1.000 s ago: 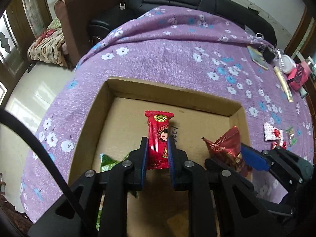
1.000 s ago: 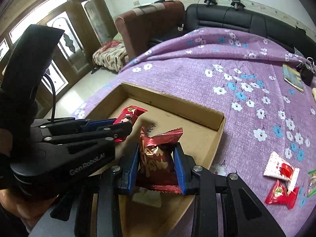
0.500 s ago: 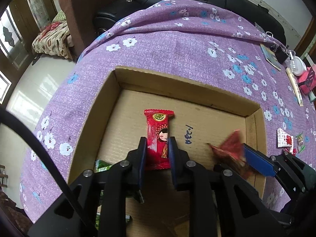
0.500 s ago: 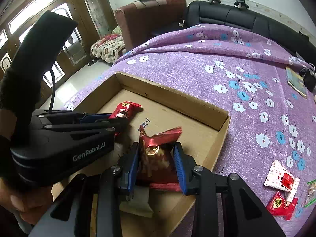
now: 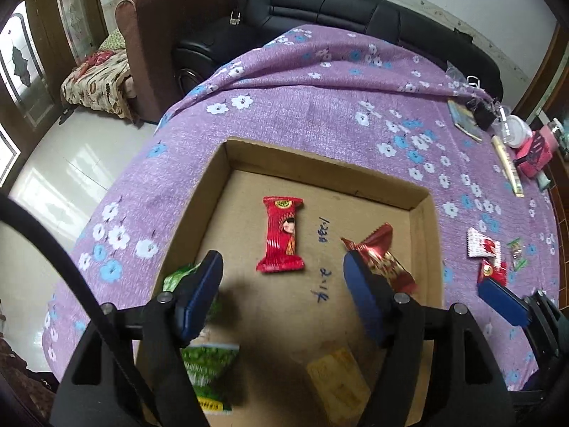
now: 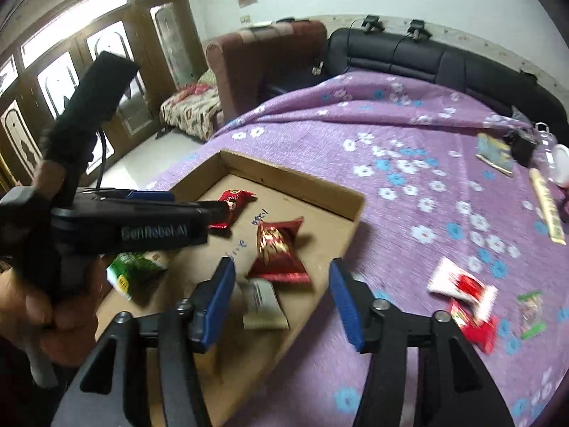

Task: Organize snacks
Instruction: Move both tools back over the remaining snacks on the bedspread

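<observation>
A second ago each hand-held gripper pinched a snack; now both have let go. The left hand-held gripper (image 5: 282,277) has its jaws opening wide, and the red snack bar (image 5: 283,239) lies free on the floor of the cardboard box (image 5: 320,165) just ahead of them. The right hand-held gripper (image 6: 281,286) is opening too, with the dark red candy packet (image 6: 279,252) lying loose in the box near its right wall, untouched by the pads.

cloth (image 5: 320,106): purple, white and blue flowers | box (image 5: 227,163): brown | wrapper (image 5: 282,238): red | packet (image 5: 209,366): green | sofa (image 5: 355,7): black
</observation>
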Demonstrator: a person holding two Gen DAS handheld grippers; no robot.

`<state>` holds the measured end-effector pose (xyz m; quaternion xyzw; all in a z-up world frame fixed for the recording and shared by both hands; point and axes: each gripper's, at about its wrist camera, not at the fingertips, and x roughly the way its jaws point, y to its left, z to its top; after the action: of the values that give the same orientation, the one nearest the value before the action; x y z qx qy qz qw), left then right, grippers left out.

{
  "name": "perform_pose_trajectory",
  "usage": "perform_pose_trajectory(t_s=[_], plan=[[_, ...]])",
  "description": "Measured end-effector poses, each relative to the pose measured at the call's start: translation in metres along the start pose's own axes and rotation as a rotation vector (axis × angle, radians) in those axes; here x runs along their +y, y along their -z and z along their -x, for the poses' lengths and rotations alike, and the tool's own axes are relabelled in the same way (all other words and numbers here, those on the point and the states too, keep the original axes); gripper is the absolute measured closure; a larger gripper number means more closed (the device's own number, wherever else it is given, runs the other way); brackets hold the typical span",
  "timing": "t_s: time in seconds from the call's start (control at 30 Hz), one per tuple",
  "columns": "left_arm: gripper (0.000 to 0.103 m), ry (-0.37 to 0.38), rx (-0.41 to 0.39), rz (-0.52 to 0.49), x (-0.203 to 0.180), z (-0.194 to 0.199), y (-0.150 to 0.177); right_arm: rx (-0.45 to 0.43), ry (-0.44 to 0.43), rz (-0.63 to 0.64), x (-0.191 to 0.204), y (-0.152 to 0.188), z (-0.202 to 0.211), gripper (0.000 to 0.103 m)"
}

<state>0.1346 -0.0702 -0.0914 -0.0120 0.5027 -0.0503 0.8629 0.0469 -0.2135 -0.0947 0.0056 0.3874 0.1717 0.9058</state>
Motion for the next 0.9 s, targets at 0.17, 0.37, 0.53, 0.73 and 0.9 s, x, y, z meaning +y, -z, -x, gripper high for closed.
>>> perform_pose_trajectory(t_s=[0.17, 0.37, 0.53, 0.73, 0.9], plan=[[0.031, 0.027, -0.029, -0.014, -0.01, 0.017, 0.015, -0.032, 0.018, -0.07, -0.022, 0.027, 0.035, 0.045], [0.031, 0.054, -0.043, -0.058, -0.032, 0.032, 0.03, -0.043, 0.081, -0.157, -0.056, 0.059, 0.065, 0.044], [0.031, 0.083, -0.039, -0.094, -0.053, 0.04, 0.039, -0.052, 0.119, -0.215, -0.078, 0.078, 0.084, 0.041], [0.029, 0.103, -0.037, -0.154, -0.081, 0.047, 0.051, -0.063, 0.154, -0.266, -0.099, 0.098, 0.1, 0.037], [0.029, 0.115, -0.033, -0.198, -0.103, 0.049, 0.059, -0.062, 0.167, -0.298, -0.113, 0.108, 0.106, 0.037]])
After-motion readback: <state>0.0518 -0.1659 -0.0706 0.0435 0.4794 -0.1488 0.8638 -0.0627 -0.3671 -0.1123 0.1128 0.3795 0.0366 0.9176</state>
